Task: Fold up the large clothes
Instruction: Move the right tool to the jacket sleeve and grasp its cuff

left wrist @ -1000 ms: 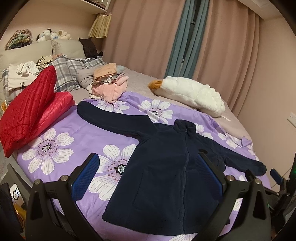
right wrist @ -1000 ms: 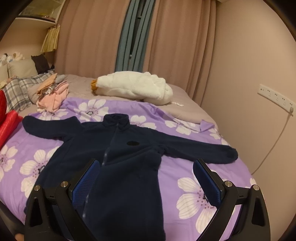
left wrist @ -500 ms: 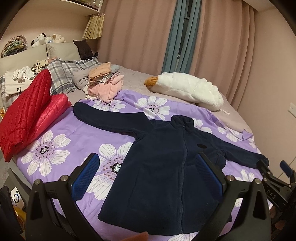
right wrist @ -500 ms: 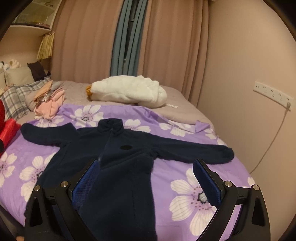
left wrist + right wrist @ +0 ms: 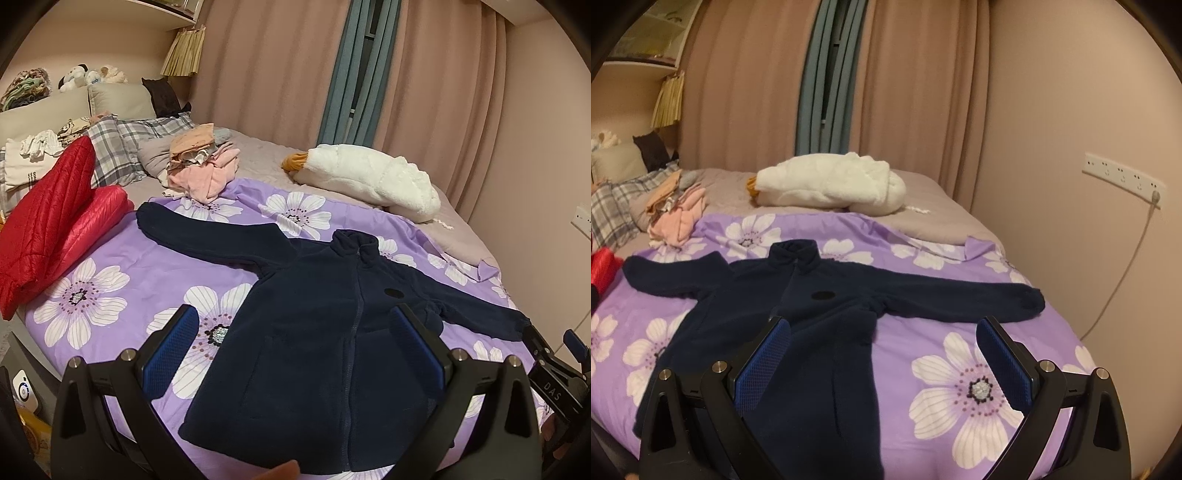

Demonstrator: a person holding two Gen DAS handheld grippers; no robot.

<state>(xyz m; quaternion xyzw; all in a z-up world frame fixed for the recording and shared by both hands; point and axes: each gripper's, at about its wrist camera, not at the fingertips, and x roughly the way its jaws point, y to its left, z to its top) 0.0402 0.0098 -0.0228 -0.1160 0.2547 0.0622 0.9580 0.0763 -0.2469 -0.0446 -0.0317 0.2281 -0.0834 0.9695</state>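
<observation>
Both jaws stand wide apart and hold nothing: the left gripper (image 5: 295, 347) hovers over the lower body of the jacket, and the right gripper (image 5: 882, 350) hovers above the jacket's lower right side and the sheet beside it. Largest in view, the bed (image 5: 258, 162) carries a purple flowered sheet (image 5: 155, 273) across its near part. On that sheet the navy fleece jacket (image 5: 314, 332) lies flat, front up, zipped, collar toward the curtains (image 5: 280, 66), both sleeves spread outward. A red quilted jacket (image 5: 48, 225) is bunched at the sheet's left edge, apart from the navy sleeve's cuff. A white fluffy garment (image 5: 369, 181) lies on the bare bed beyond the sheet. A heap of pink and peach clothes (image 5: 203, 170) rests at the sheet's far left corner, just past the left cuff. A plaid pillow (image 5: 122, 144) lies behind it.
</observation>
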